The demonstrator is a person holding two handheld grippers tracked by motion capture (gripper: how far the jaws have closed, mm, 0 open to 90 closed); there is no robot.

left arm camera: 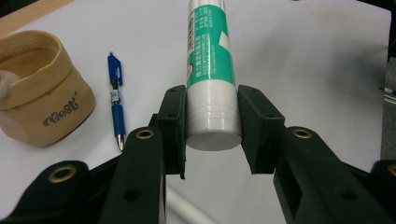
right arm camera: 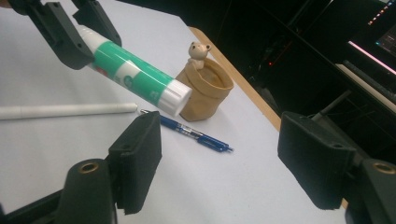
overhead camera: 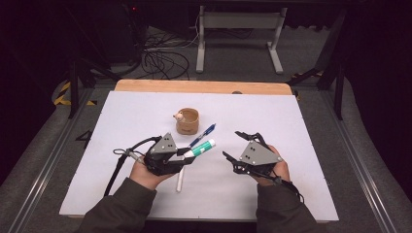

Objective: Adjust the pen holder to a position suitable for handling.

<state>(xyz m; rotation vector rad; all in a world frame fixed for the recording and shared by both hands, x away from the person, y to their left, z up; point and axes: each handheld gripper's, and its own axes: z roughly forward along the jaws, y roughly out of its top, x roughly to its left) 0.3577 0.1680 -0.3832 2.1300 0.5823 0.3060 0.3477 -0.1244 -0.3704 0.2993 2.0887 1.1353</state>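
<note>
My left gripper (overhead camera: 187, 156) is clamped on the white base of a green-and-white glue stick (left arm camera: 209, 70), held off the table (overhead camera: 291, 194) near its middle; its label print is too small for me to read. The tan cup (left arm camera: 39, 88) beside the blue pen (left arm camera: 116, 109) carries unreadable script lettering. My right gripper (overhead camera: 232, 145) stands apart, holding nothing.
</note>
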